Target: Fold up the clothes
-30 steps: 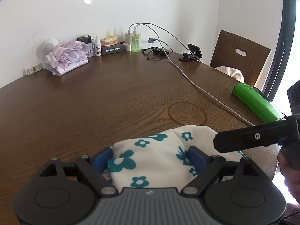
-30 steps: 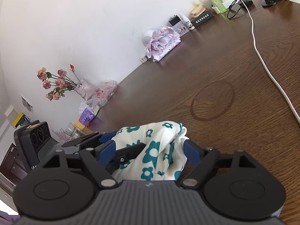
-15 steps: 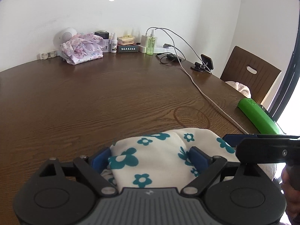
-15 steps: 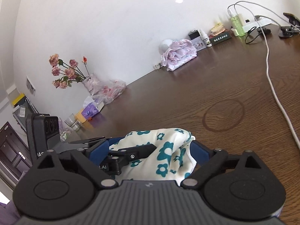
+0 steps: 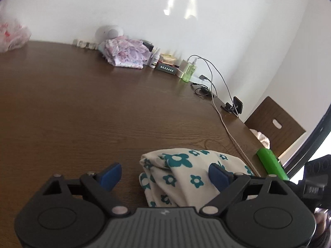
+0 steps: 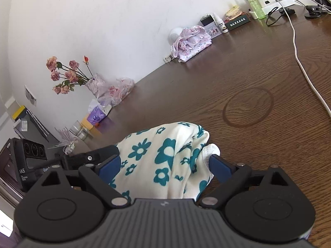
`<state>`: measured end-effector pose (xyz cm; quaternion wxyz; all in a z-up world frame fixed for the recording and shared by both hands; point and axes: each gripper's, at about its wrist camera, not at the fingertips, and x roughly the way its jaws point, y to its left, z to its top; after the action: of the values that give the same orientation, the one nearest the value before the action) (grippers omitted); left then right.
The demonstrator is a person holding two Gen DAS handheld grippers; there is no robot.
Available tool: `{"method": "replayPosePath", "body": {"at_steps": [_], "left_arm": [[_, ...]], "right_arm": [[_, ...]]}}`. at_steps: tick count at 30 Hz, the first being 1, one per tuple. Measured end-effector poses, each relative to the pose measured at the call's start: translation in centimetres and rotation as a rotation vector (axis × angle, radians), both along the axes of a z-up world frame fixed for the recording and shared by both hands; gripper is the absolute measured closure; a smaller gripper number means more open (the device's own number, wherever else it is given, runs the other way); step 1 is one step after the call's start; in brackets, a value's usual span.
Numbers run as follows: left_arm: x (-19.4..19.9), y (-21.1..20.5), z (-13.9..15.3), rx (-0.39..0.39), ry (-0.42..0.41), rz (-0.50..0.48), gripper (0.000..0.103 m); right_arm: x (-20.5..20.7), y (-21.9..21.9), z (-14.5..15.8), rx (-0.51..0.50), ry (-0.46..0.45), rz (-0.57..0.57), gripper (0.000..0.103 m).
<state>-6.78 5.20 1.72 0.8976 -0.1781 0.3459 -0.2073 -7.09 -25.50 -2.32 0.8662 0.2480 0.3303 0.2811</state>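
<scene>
A cream cloth printed with teal flowers point(image 5: 186, 173), folded into a thick bundle, lies on the dark brown wood-grain worktop point(image 5: 103, 113) at its near edge, and both claws are at it. The left claw point(image 5: 165, 172) is released, its blue pads point(image 5: 110, 174) spread wide: the bundle sits in the right half of the gap, its folded edge well clear of the left pad, while the right pad overlaps the cloth's top surface, and whether it touches cannot be told. The right claw point(image 6: 163, 165) is likewise released, its jaws set wide with the bundle filling most of the space between them; the cloth's bunched white corner lies at the right pad point(image 6: 220, 168), and contact there cannot be told for sure. Beyond the right claw, ahead and to its right, a faint ring mark point(image 6: 248, 107) shows in the wood, and a white cable point(image 6: 304, 68) runs across the worktop further right. Far ahead of both claws, against the white wall, a crumpled pink and lilac floral garment point(image 5: 126, 51) sits beside a green spray bottle point(image 5: 190, 70) and small boxes. To the right of the left claw a bright green cylinder point(image 5: 271, 163) lies near the worktop's edge. Left of the right claw stands a vase of pink roses point(image 6: 68, 74).
</scene>
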Motion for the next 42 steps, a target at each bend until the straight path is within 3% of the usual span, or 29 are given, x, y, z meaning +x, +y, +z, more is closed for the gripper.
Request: {"method": "replayPosePath", "body": {"at_steps": [8,10,14,16,18,20,22,24,26,28,32,35,37,39,42], "left_arm": [[0.7,0.3,-1.6,-0.126,0.05,0.011,0.028],[0.6,0.1,-1.8,-0.138,0.049,0.005,0.035],[0.3,-0.4,-2.0,-0.152,0.04,-0.001,0.043],[0.2,-0.7,-2.1,-0.161,0.033,-0.008,0.047],[-0.1,-1.2,-1.9,-0.15,0.013,-0.015,0.047],[-0.2,-1.4,-2.0,-0.149,0.006,-0.016,0.047],[-0.1,-1.3,-2.0,-0.149,0.012,-0.003,0.043],[-0.2,-1.2,-1.8,-0.139,0.013,0.0,0.036],[-0.6,-1.1,-1.1,-0.079,-0.02,0.012,0.027],[-0.9,-1.0,-0.3,-0.022,-0.052,0.027,0.025],[-0.8,-1.3,1.0,0.052,-0.092,0.056,0.026],[-0.3,-2.2,1.2,0.064,-0.086,0.037,0.038],[0.0,-3.0,0.9,0.092,-0.074,0.028,0.047],[0.0,-3.2,0.5,0.094,-0.07,0.029,0.05],[0.1,-3.3,-0.3,0.086,-0.057,0.027,0.052]], "right_arm": [[0.2,0.4,-0.1,-0.007,0.017,0.005,0.011],[0.3,0.5,-0.2,0.007,0.027,0.023,0.023],[1.1,0.6,-0.6,0.041,0.066,0.065,0.036],[2.1,0.3,-1.0,0.105,0.135,0.108,0.053],[2.6,0.1,-0.8,0.117,0.153,0.118,0.055],[3.0,-0.1,-0.6,0.115,0.157,0.111,0.055],[3.4,-0.4,-1.1,0.133,0.179,0.101,0.048],[2.6,0.0,-0.2,0.056,0.122,0.095,0.04],[1.5,0.5,1.4,-0.035,0.037,0.087,0.035],[0.7,0.2,2.6,-0.077,-0.016,0.058,0.027],[0.3,-0.3,4.3,-0.119,-0.081,-0.038,0.026],[0.2,0.2,4.7,-0.124,-0.119,-0.056,0.037],[0.3,0.8,4.4,-0.129,-0.118,-0.044,0.058],[0.6,1.4,3.2,-0.163,-0.079,-0.048,0.07],[0.4,1.8,1.9,-0.185,-0.066,-0.055,0.073]]}}
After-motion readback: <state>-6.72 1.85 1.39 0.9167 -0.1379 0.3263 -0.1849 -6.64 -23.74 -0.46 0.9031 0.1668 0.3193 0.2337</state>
